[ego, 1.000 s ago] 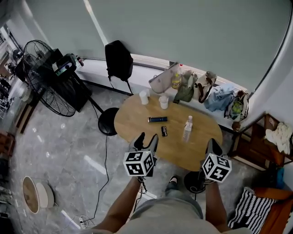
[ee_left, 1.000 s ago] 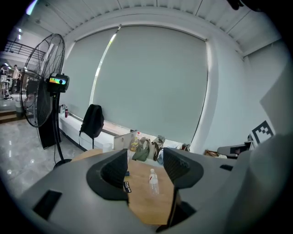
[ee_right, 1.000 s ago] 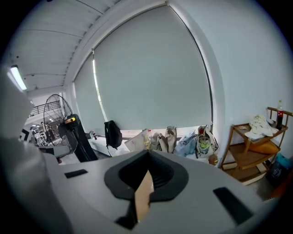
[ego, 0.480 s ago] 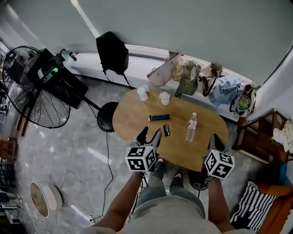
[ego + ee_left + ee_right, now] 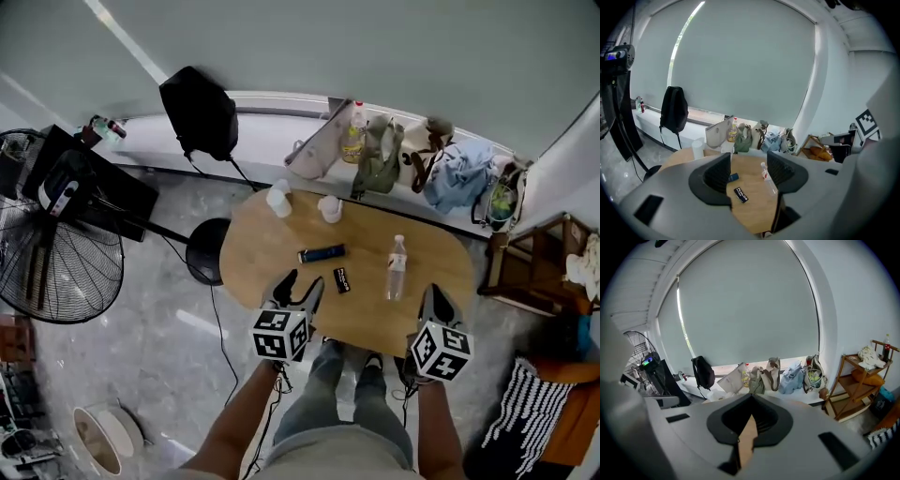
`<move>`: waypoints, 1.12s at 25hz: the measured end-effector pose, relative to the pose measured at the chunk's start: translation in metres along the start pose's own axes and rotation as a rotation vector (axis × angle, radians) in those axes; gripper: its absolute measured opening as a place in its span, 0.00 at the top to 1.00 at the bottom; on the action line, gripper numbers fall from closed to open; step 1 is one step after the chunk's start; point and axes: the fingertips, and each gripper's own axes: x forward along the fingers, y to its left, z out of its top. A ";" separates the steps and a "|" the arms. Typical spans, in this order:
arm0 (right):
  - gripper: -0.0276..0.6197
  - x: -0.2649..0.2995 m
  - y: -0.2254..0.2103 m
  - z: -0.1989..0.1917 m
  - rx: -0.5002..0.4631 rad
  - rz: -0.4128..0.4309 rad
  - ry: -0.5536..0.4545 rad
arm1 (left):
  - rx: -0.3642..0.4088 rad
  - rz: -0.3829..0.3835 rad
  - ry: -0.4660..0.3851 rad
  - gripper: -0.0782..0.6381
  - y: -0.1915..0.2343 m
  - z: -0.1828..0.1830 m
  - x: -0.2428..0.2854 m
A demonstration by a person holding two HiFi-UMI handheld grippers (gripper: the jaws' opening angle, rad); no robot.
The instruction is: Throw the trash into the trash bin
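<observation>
Casual lounge, oval table (image 5: 281,246), bags (image 5: 378,161), fan (image 5: 58,274)

Two grippers held out forward, side by side; left gripper (image 5: 300,284) with jaws apart, nothing between them; right gripper (image 5: 433,300) with jaws closed together.

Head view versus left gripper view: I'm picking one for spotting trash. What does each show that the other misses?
Only the head view shows the person's legs and a round white-rimmed container on the floor. Only the left gripper view looks straight along the left gripper, whose jaws stand apart with nothing held between them. Both show the table, the bottle, the black packet and the backpack.
</observation>
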 end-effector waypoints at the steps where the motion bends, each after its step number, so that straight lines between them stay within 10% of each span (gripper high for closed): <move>1: 0.95 0.008 0.003 -0.006 0.003 -0.004 0.008 | 0.009 -0.009 0.017 0.55 0.006 -0.006 0.007; 28: 0.95 0.162 0.025 -0.220 0.039 -0.026 0.194 | 0.354 -0.246 0.305 0.55 0.105 -0.192 0.160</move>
